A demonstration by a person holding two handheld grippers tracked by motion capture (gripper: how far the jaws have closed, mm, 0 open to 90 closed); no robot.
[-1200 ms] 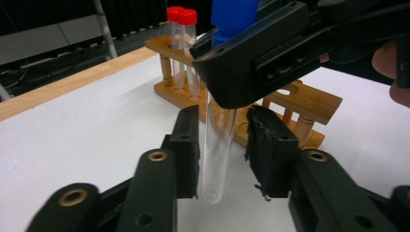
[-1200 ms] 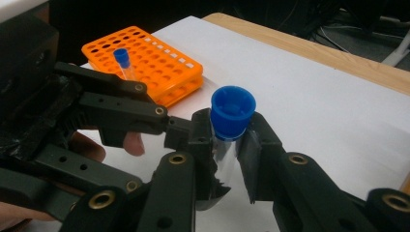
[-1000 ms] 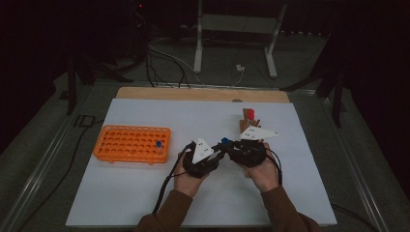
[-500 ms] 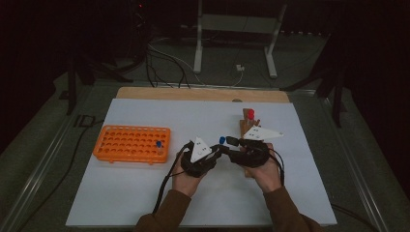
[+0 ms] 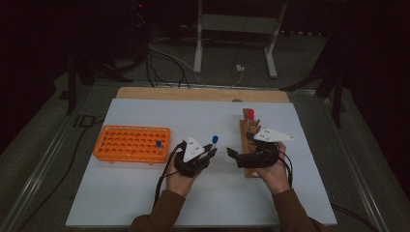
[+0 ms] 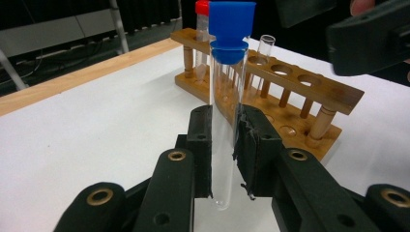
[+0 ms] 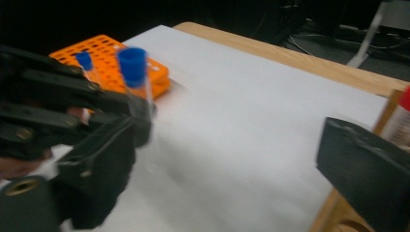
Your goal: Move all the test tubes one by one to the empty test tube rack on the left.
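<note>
Left gripper (image 5: 211, 153), carried in the left hand (image 5: 180, 178) just right of the orange rack (image 5: 131, 143), points forward and a little rightward over the white sheet (image 5: 145, 193), its forearm coming up from the near edge. Its jaws are pressed onto a clear test tube (image 6: 225, 125) with a blue cap (image 6: 231, 25), the pads clamping the glass low on its length. That tube stands nearly upright, long axis vertical, cap on top and rounded bottom hanging just below the pads, clear of the sheet.

Further right, the right gripper (image 5: 232, 154) lies in the right hand (image 5: 274, 174) over the near end of the wooden rack (image 5: 250, 145), aimed leftward at the tube. Its jaws have just been opening and stand spread wide, nothing between them; the tube sits apart from them, off their tips.
</note>
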